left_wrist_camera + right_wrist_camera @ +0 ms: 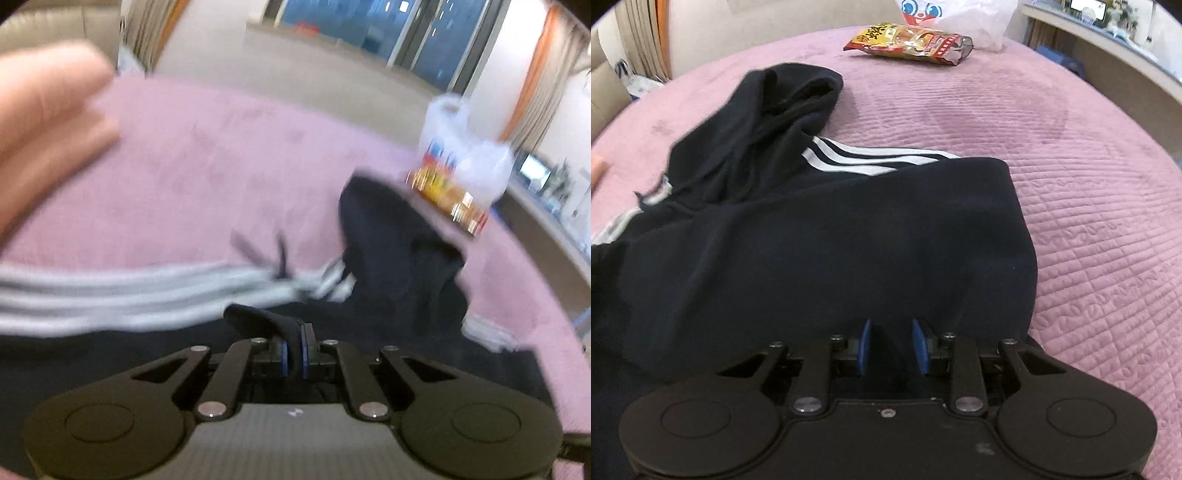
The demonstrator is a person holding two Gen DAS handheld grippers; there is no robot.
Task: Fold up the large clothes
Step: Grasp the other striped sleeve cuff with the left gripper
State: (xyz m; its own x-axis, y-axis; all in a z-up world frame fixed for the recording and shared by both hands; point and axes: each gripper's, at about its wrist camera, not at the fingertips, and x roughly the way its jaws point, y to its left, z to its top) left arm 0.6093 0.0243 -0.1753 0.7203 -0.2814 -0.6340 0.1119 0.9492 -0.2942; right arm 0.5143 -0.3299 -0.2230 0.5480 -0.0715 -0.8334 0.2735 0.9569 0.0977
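A dark navy hoodie (820, 236) with white sleeve stripes (864, 158) lies on a pink quilted bed cover (1071, 177); its hood (790, 96) points toward the far side. My left gripper (293, 350) is shut on a fold of the hoodie's dark fabric (258, 317), with the striped sleeve (147, 291) stretched to its left; this view is blurred. My right gripper (894, 343) has its blue pads a little apart with the hoodie's edge between them, and the cloth drapes over the fingertips.
A snack packet (912, 42) and a white plastic bag (964, 18) lie on the bed's far side; both show in the left wrist view (447, 192). A hand (48, 122) is at the left. A counter (1115, 40) runs along the right.
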